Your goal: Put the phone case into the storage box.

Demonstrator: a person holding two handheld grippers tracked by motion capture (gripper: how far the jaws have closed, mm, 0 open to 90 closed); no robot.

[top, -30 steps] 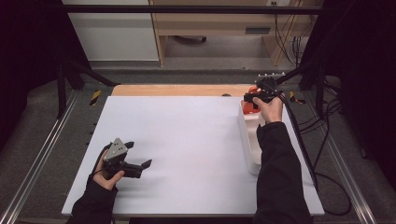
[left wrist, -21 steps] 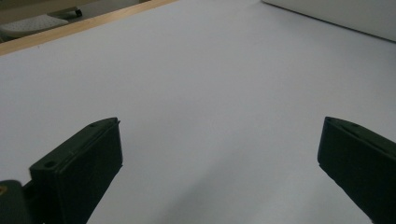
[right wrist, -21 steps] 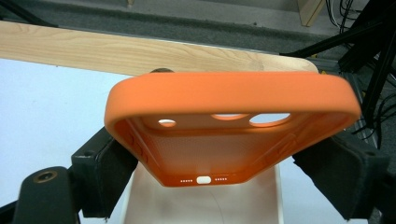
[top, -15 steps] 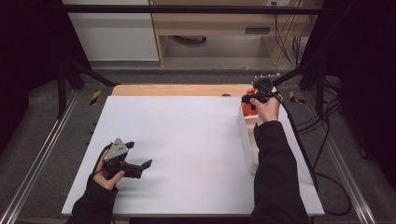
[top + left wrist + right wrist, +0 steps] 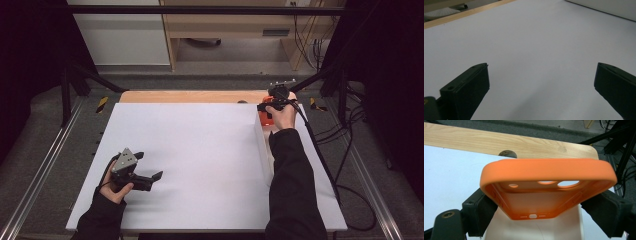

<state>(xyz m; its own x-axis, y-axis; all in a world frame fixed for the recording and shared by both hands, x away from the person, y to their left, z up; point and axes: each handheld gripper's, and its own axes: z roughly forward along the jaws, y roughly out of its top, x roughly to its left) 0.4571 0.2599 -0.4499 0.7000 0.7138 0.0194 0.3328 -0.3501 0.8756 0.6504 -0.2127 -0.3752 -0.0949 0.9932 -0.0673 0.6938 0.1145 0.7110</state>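
White paper covers the worktop (image 5: 200, 150), with a strip of light wood at its far edge. On the left, the left tool (image 5: 150, 176) rests near the front, its jaws wide with nothing between them, just as a moment ago. On the right, the right tool (image 5: 265, 106) squeezes a soft orange rubber phone case (image 5: 546, 190) by its two sides. It has moved a little farther toward the far right corner, so the case looks lifted and ready to be carried or set down

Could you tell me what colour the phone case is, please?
The phone case is orange, clearest in the right gripper view.
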